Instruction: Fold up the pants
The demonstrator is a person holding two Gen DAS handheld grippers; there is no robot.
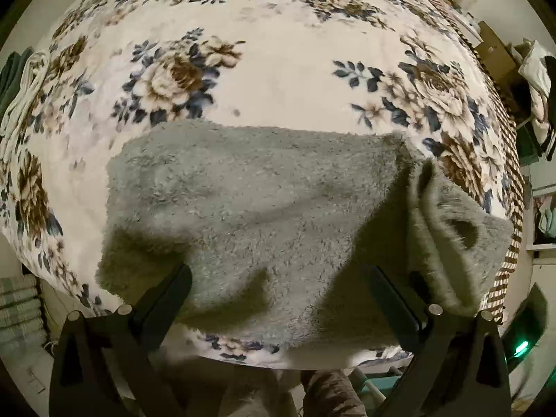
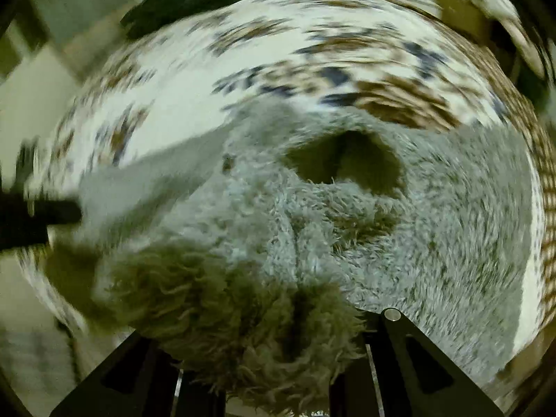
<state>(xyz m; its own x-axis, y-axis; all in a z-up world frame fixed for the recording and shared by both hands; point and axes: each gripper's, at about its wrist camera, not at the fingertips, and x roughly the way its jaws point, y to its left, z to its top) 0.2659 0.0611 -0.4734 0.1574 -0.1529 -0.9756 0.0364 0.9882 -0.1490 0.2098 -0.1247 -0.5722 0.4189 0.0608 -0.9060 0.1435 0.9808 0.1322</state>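
On the left wrist view, we record the grey fluffy fleece pants (image 1: 250,201) lying as a broad folded panel on the floral plush blanket (image 1: 278,52) that covers the bed. Its long axis runs from 9 o'clock to 3 o'clock across the frame, square to the fingers. The left gripper (image 1: 278,278) stands with its jaws wide apart and nothing between them; the panel lies directly ahead at 12 o'clock, its near edge between and under the two fingers. At 3 to 4 o'clock one end of the garment is raised off the blanket in a loose flap with an open tunnel showing.

On the right wrist view, heavily smeared by motion, we find the same pants (image 2: 434,226) filling the centre, with a dark opening at about 12 o'clock. The right gripper (image 2: 264,358) has a thick wad of the fleece bunched between its fingers; we judge it clamped on that wad, though the tips are buried. A dark bar at 9 o'clock is probably the other tool.

We judge the right hand nearer the free end, carrying it across towards 9 o'clock, along the long axis.
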